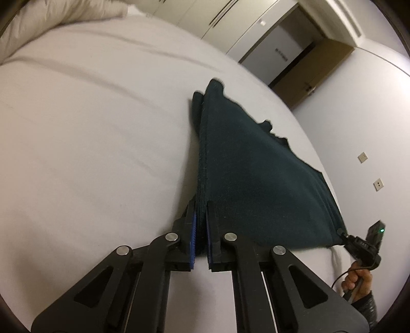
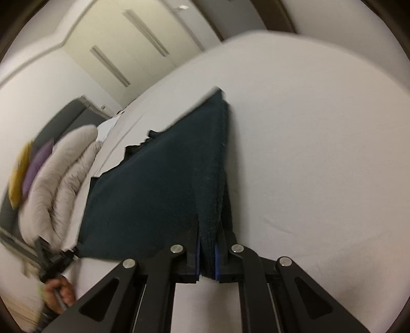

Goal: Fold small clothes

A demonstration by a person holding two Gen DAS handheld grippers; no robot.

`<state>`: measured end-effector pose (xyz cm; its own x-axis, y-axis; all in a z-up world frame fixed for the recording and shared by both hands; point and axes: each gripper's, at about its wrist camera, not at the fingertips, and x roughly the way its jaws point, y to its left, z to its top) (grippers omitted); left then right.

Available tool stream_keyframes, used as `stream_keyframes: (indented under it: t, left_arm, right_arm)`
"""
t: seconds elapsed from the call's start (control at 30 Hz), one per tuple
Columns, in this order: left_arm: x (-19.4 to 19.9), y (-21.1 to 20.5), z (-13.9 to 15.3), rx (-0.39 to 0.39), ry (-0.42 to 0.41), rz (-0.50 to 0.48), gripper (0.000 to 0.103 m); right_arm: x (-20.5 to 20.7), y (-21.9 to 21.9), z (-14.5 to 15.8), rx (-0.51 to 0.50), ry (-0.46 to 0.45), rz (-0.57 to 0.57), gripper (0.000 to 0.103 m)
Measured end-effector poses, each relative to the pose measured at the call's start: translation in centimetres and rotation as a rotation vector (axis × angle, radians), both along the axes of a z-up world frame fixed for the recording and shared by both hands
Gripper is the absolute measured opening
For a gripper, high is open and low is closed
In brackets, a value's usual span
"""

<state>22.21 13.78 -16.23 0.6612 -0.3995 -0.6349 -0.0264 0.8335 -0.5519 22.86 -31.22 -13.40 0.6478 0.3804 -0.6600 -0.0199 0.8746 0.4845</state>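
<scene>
A dark green knitted garment [image 1: 256, 166] hangs stretched above the white bed [image 1: 89, 128], folded in several layers. My left gripper [image 1: 201, 217] is shut on its near left corner, the cloth edge pinched between the blue pads. My right gripper [image 2: 208, 246] is shut on the other near corner of the same garment [image 2: 159, 184]. The right gripper also shows in the left wrist view [image 1: 343, 234], at the garment's right corner. The left gripper shows blurred in the right wrist view [image 2: 74, 253], at the lower left. The garment's far end droops toward the sheet.
White pillows [image 1: 56, 12] lie at the head of the bed. A beige puffy quilt [image 2: 59, 179] with purple and yellow items [image 2: 23, 169] lies beside the bed. A wall with sockets [image 1: 362, 157] and a wooden door [image 1: 315, 74] stand beyond the bed's edge.
</scene>
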Motion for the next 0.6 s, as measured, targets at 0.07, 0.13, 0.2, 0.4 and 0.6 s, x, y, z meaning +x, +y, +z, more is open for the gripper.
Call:
stream_keyframes:
  t: [0.07, 0.13, 0.2, 0.4, 0.6]
  left_arm:
    - [-0.1, -0.2, 0.3, 0.011, -0.021, 0.004, 0.004]
    - [-0.1, -0.6, 0.5, 0.031, -0.030, 0.000, 0.004]
    - [-0.2, -0.6, 0.5, 0.032, -0.029, 0.004, 0.004]
    - [-1.3, -0.8, -0.2, 0.027, 0.012, 0.026, 0.004]
    - [1.1, -0.2, -1.6, -0.038, 0.085, 0.010, 0.007]
  right_arm:
    - [0.2, 0.5, 1.1, -0.022, -0.033, 0.020, 0.010]
    - [1.2, 0.8, 1.4, -0.001, -0.017, 0.062, 0.013]
    - [2.0, 0.9, 1.4, -0.012, 0.007, 0.073, 0.013]
    - [1.5, 0.0, -1.0, -0.013, 0.091, 0.010, 0.010]
    - [0.7, -1.5, -2.4, 0.079, 0.092, -0.018, 0.010]
